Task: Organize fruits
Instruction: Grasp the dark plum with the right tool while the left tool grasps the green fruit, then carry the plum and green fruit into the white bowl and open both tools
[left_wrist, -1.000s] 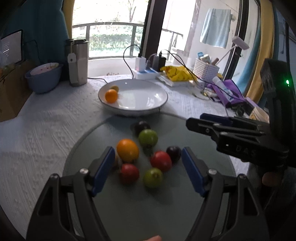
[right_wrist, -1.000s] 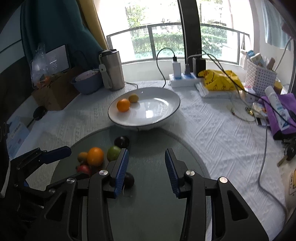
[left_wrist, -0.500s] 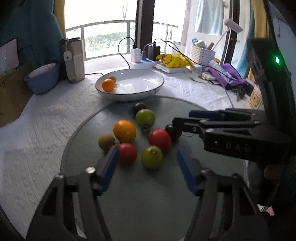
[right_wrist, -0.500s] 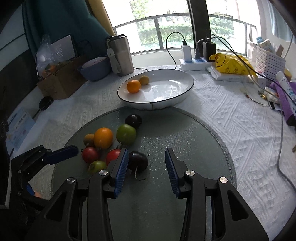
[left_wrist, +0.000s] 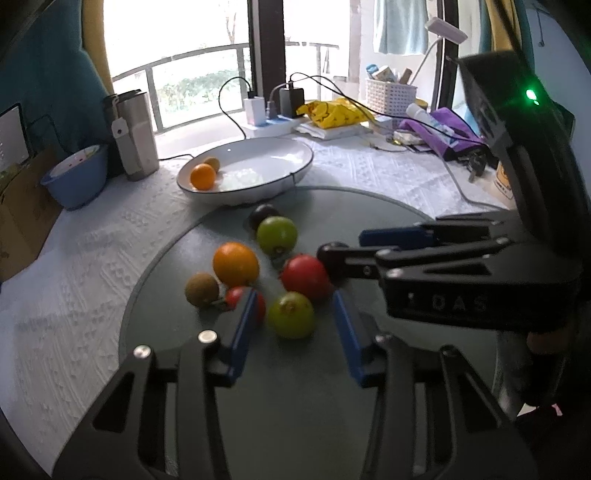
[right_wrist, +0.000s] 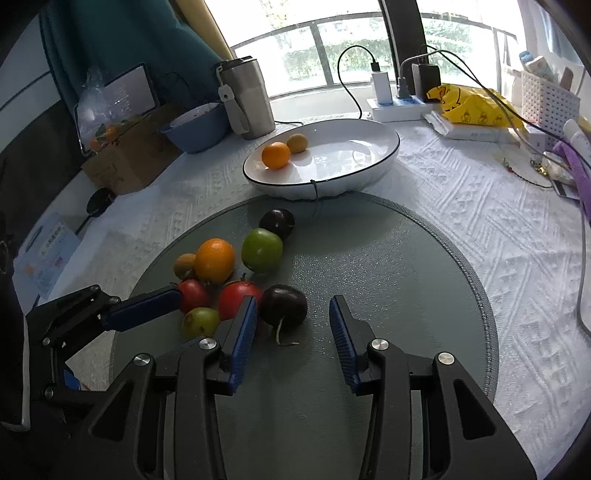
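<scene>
Several fruits lie on a round grey-green mat (left_wrist: 369, 206): an orange (left_wrist: 235, 264), a kiwi (left_wrist: 201, 290), two red tomatoes, two green fruits and two dark plums. My left gripper (left_wrist: 295, 321) straddles the nearer green fruit (left_wrist: 291, 314). Its jaws are closing, with gaps still showing on both sides. My right gripper (right_wrist: 291, 321) is open around the stemmed dark plum (right_wrist: 283, 304), which lies close to the left finger without being pressed. A white plate (left_wrist: 295, 173) behind the mat holds a small orange (left_wrist: 202, 176) and a yellowish fruit (left_wrist: 212, 162).
A steel tumbler (left_wrist: 135, 134) and a blue bowl (left_wrist: 75, 181) stand at the back left, beside a cardboard box (right_wrist: 125, 162). A power strip (left_wrist: 273, 122) with cables, a yellow bag (left_wrist: 332, 110), a white basket (left_wrist: 389, 96) and purple cloth crowd the back right.
The left jaws have narrowed from spanning several fruits to just the near green one. The right gripper has sunk, and the stemmed plum now lies between its fingers.
</scene>
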